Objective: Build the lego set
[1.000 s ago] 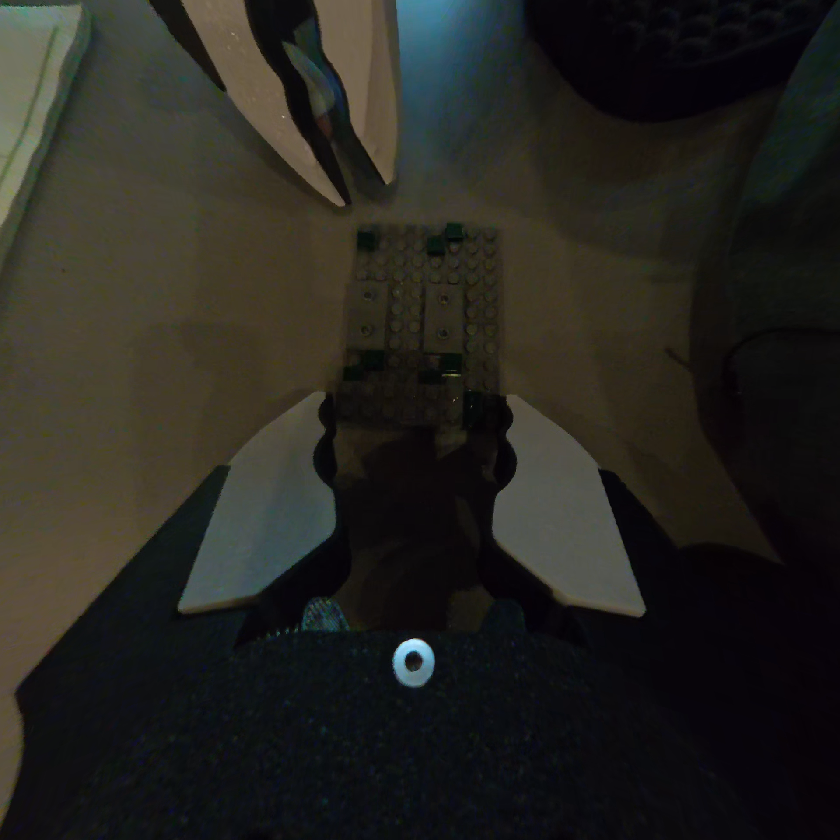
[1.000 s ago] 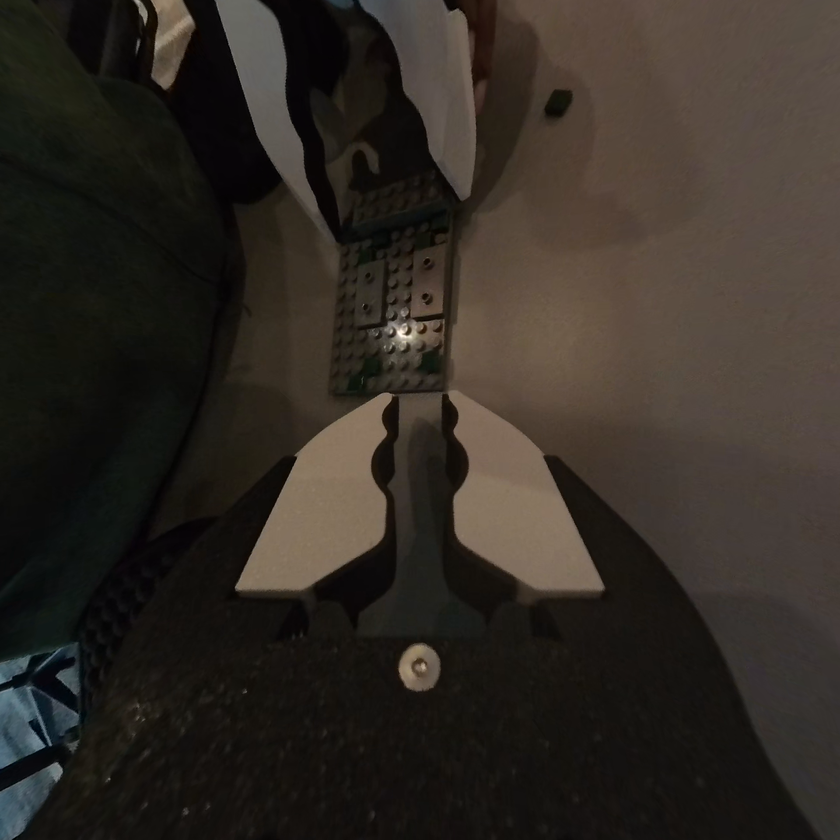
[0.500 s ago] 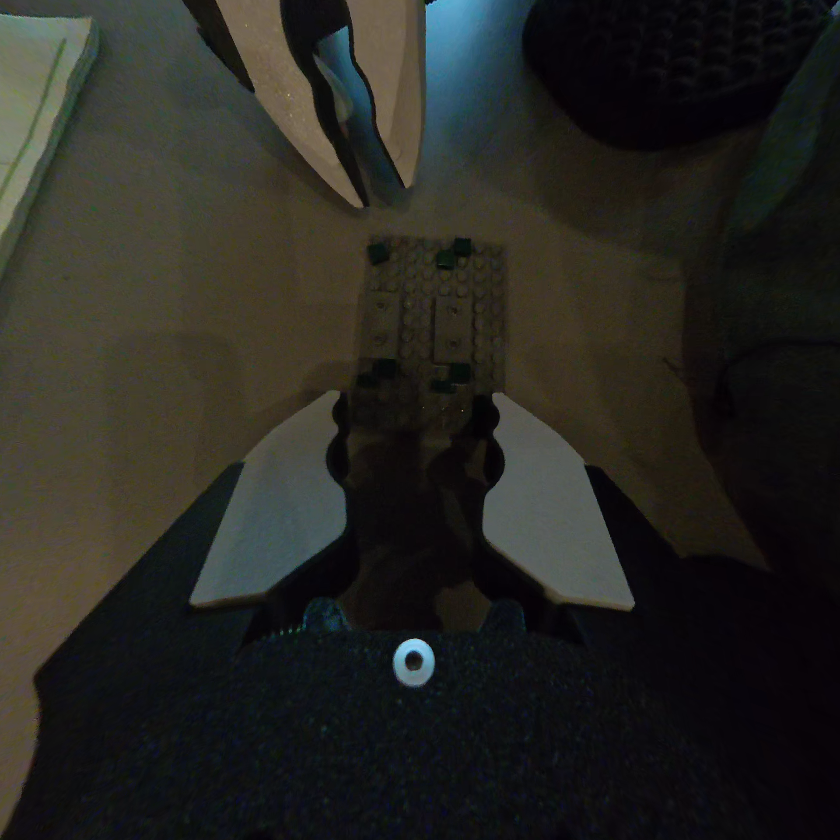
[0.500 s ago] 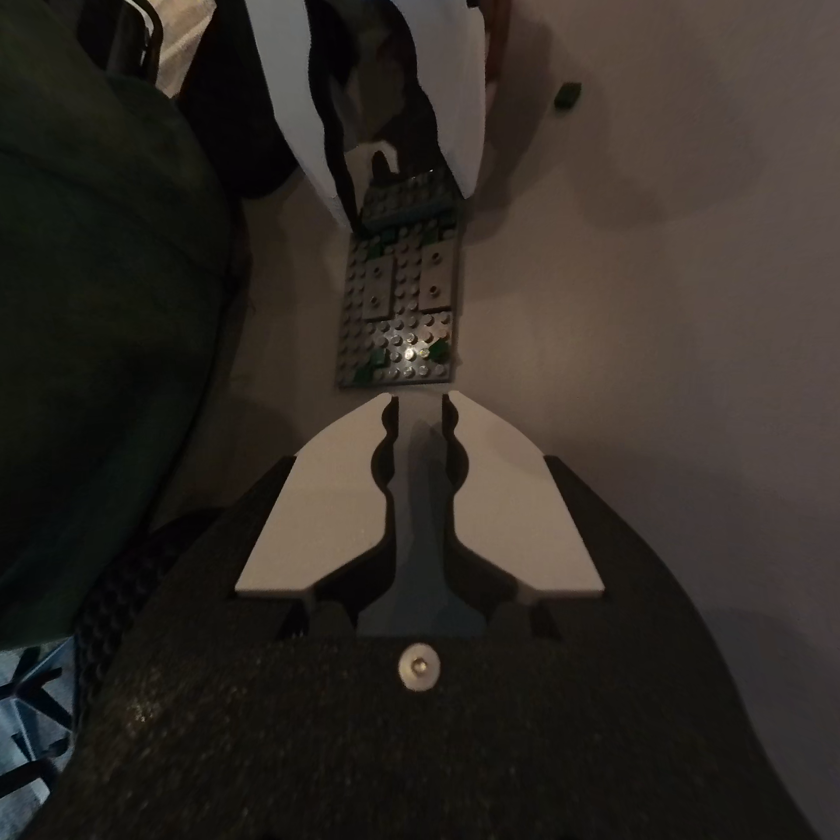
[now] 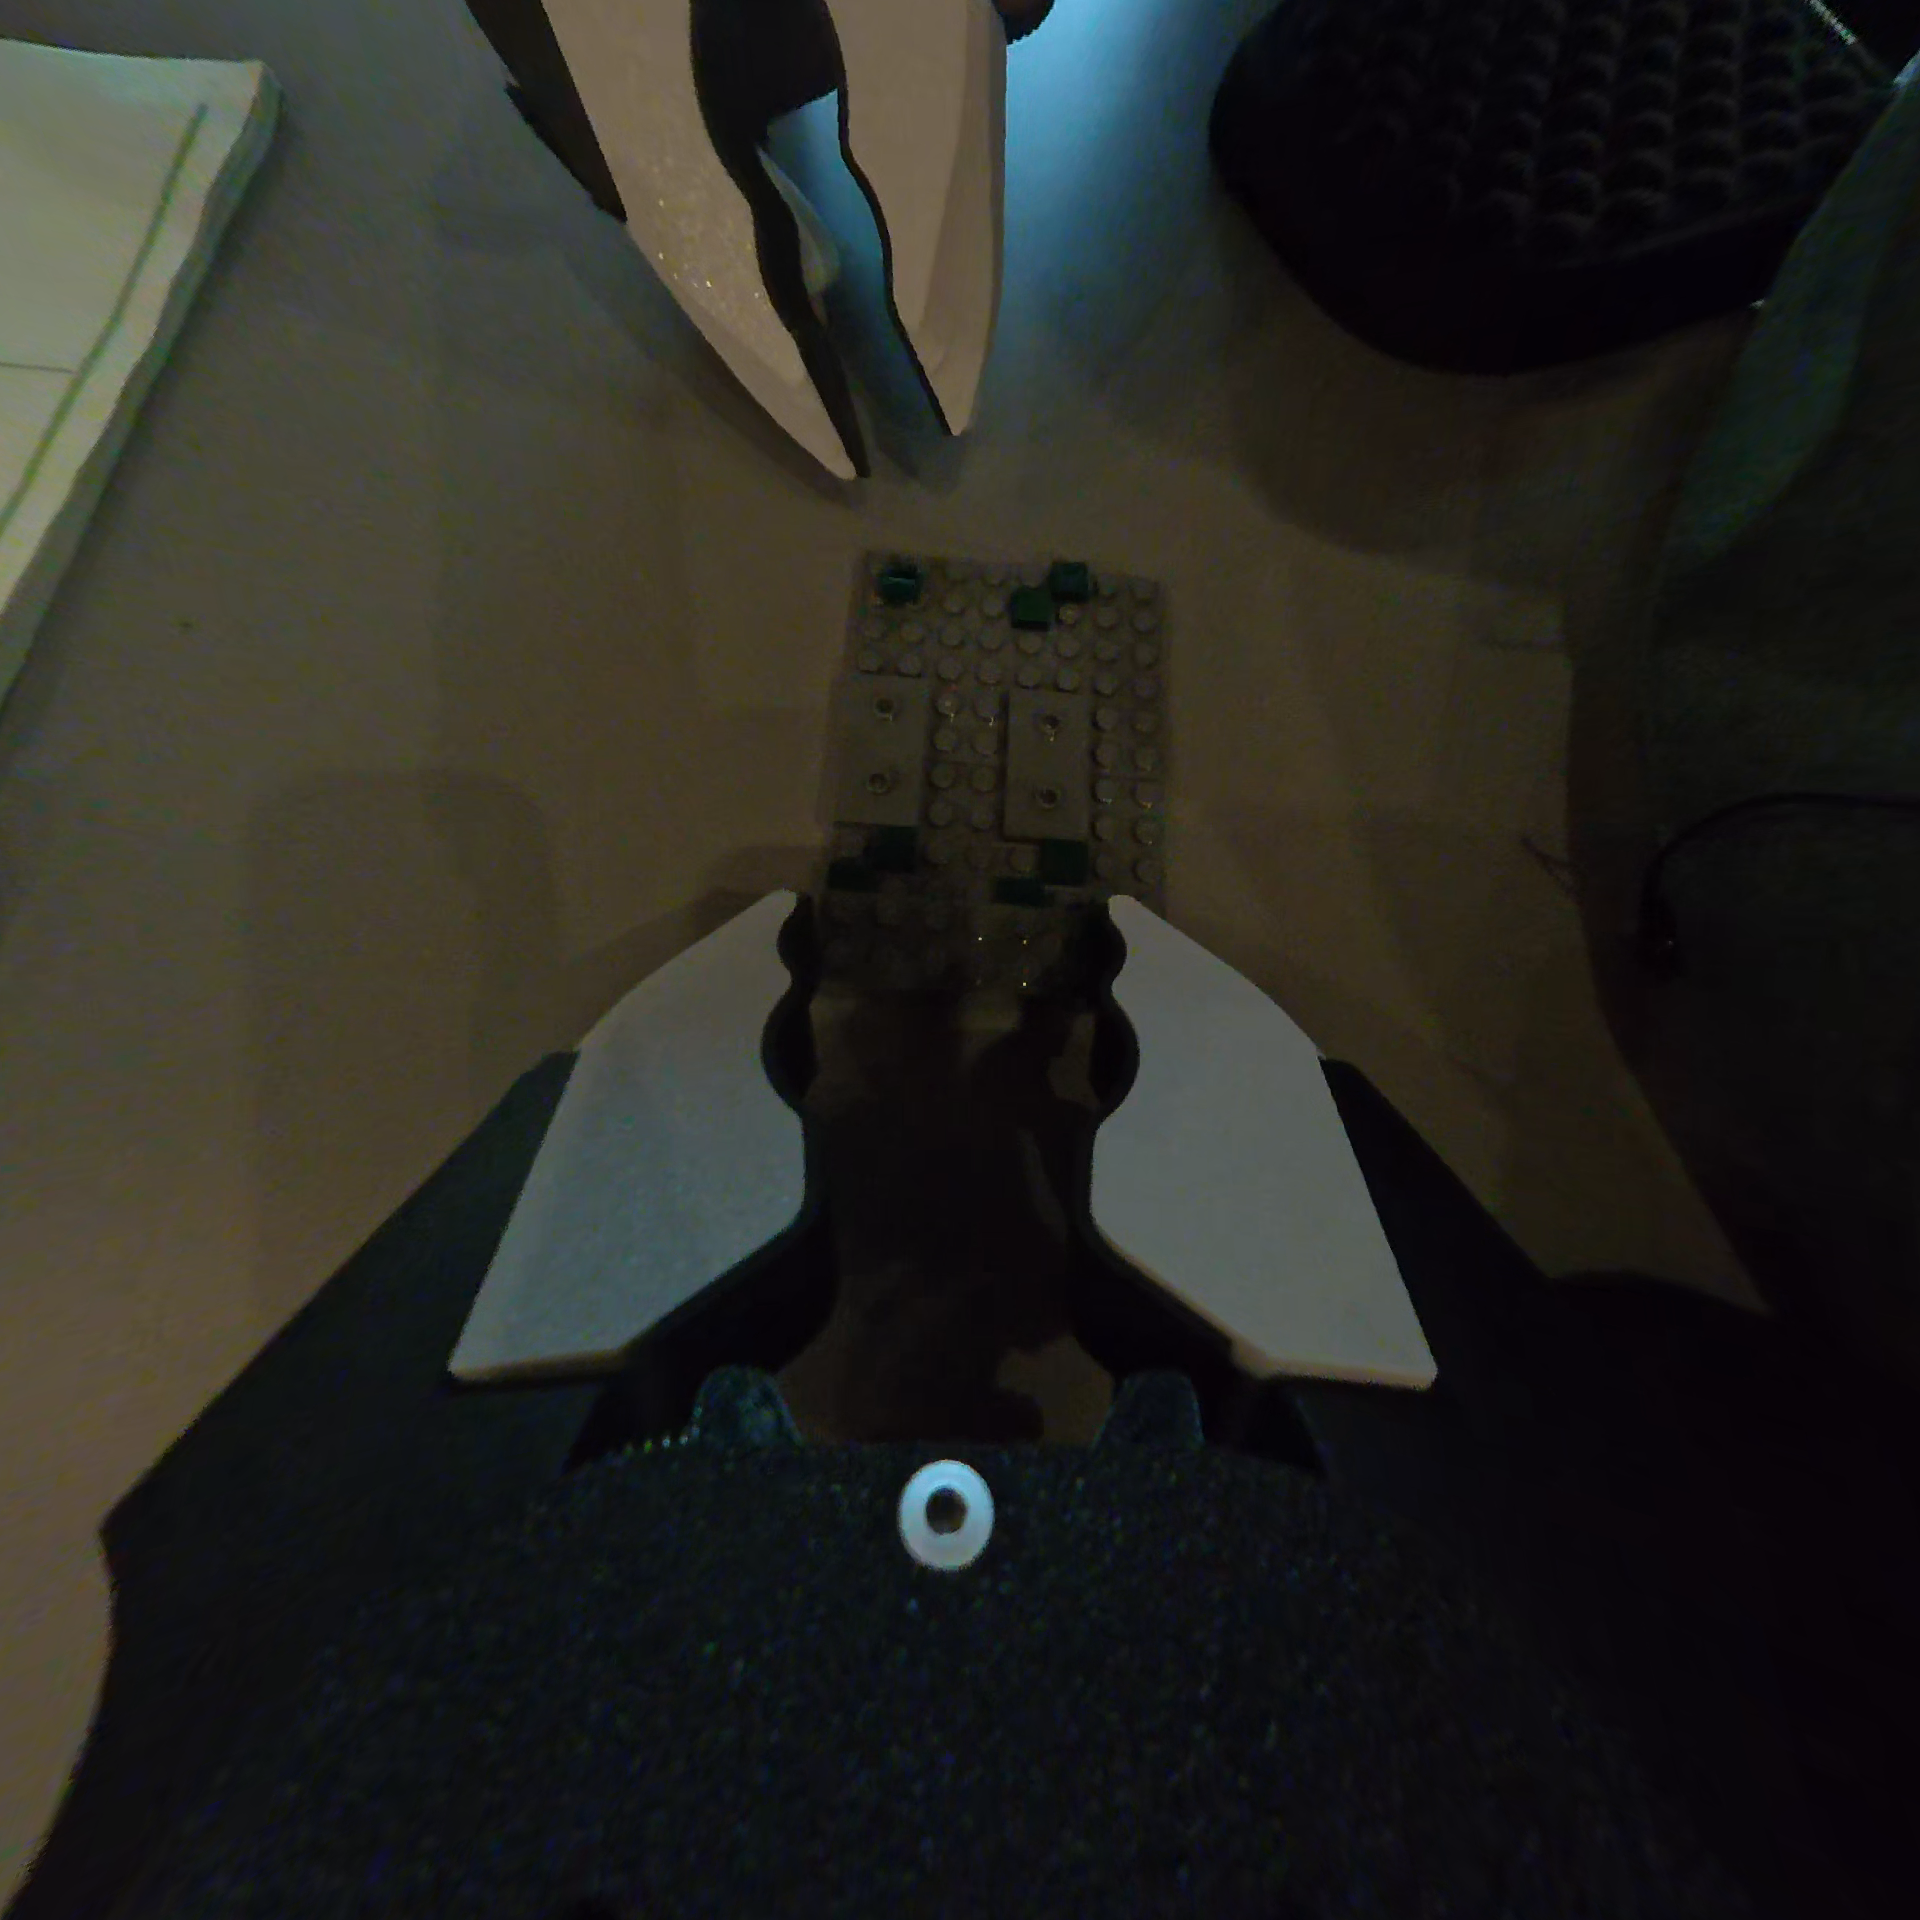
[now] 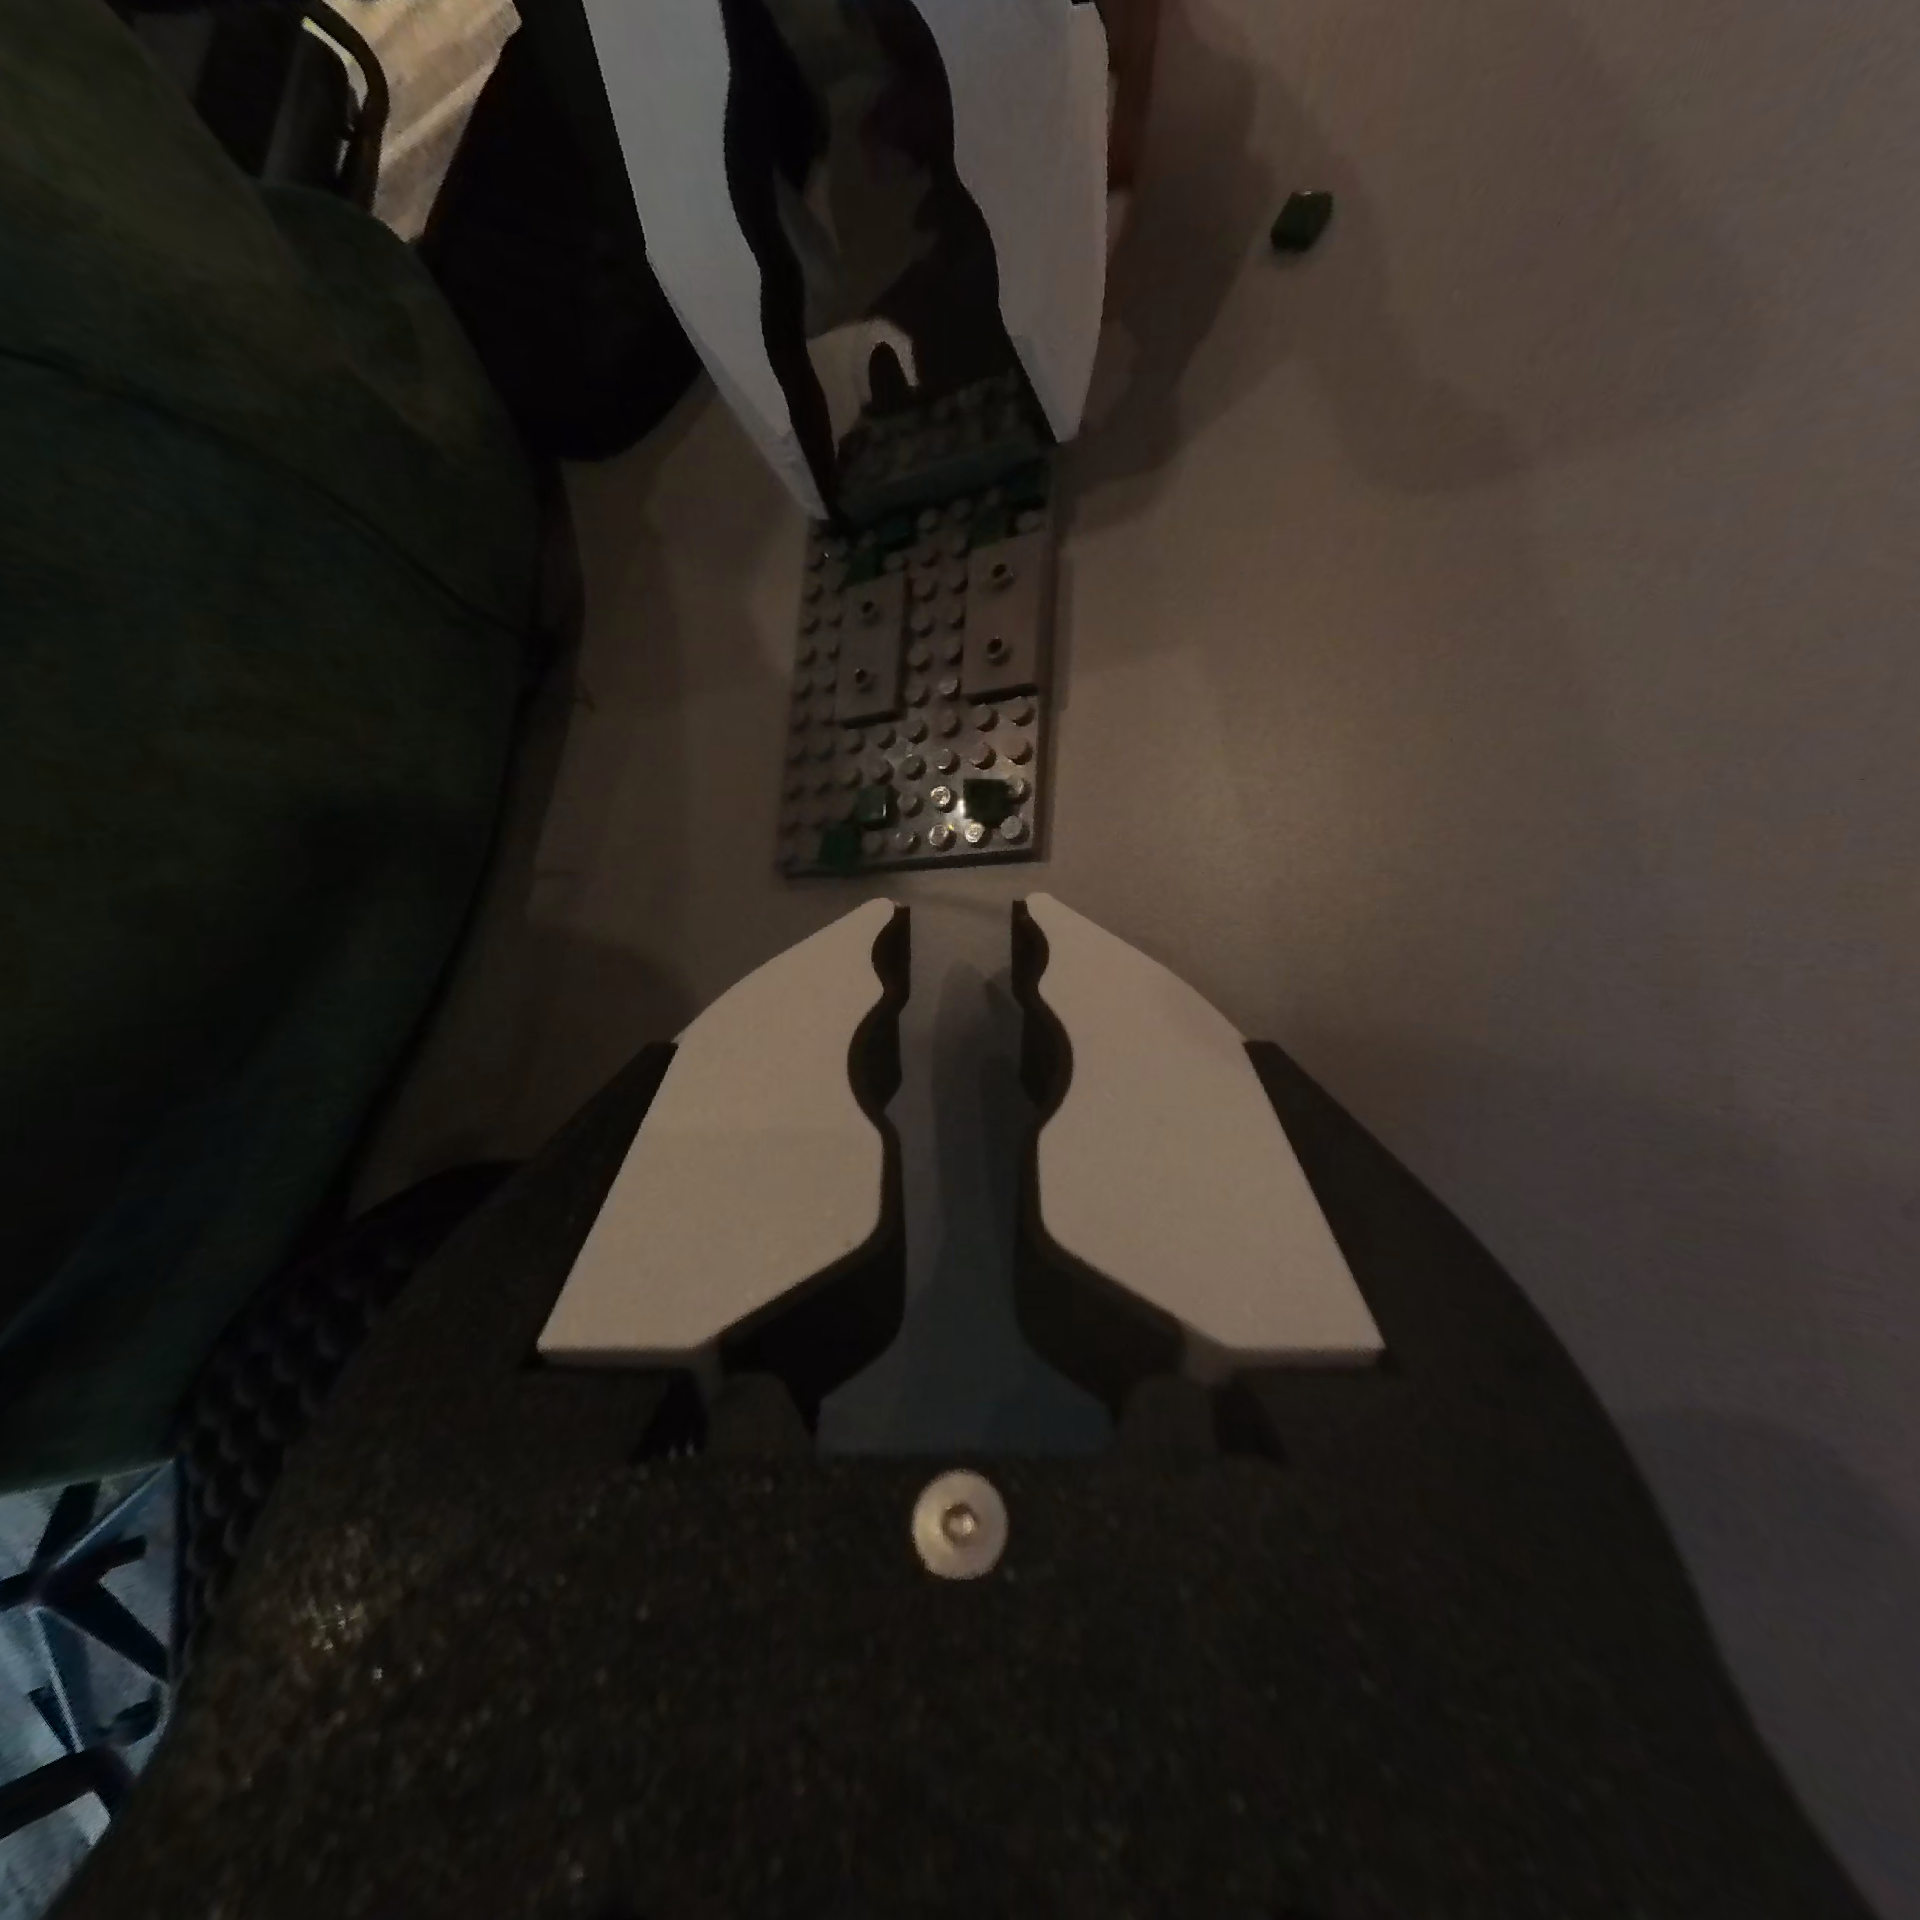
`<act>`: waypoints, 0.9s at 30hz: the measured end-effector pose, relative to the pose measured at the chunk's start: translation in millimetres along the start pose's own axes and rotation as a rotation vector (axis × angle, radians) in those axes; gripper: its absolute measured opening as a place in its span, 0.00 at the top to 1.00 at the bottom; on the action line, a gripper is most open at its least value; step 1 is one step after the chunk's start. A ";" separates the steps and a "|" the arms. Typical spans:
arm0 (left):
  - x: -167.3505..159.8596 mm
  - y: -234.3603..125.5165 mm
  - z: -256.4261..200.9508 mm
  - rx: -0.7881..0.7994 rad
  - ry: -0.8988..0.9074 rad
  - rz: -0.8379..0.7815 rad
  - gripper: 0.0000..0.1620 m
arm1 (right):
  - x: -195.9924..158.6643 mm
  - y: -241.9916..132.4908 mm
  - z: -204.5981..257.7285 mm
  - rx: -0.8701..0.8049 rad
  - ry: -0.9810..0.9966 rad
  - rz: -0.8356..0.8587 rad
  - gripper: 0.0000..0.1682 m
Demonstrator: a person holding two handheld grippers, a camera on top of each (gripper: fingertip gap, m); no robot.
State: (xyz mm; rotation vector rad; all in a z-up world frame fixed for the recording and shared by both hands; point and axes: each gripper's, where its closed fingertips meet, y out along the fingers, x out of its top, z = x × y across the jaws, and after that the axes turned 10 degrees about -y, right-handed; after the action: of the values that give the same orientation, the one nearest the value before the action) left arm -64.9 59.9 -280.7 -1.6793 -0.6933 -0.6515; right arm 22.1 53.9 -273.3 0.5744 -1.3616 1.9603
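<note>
The left hand-held gripper [image 5: 951,914] squeezes the near end of the flat, stiff, light lego plate [image 5: 1003,727]. The right hand-held gripper [image 6: 956,909] is open and empty.

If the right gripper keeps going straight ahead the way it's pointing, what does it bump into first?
Probably the grey lego baseplate. Its near edge lies just ahead of the right gripper, whose jaws stand a little apart and empty. How high the gripper sits above the table is unclear, so it might slide over the plate instead.

Dim, heavily shadowed, wide-angle edge distortion
</note>
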 end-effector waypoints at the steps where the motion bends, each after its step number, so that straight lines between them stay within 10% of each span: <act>1: 0.1 0.0 0.1 0.001 0.001 -0.002 0.69 | 0.4 0.1 0.3 0.001 0.000 0.000 0.89; 17: 3.1 -5.2 -2.1 -0.039 -0.022 -0.060 0.69 | 4.4 2.1 -1.4 -0.024 -0.020 0.017 0.88; 27: 4.9 -7.3 -6.0 -0.027 -0.025 -0.086 0.69 | 20.2 20.8 -2.1 -0.403 -0.380 0.045 0.92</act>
State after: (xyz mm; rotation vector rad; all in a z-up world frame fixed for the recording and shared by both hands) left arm -67.4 55.8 -271.1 -1.6926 -0.7812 -0.7040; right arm -6.8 56.7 -273.5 0.7463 -1.9571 1.5919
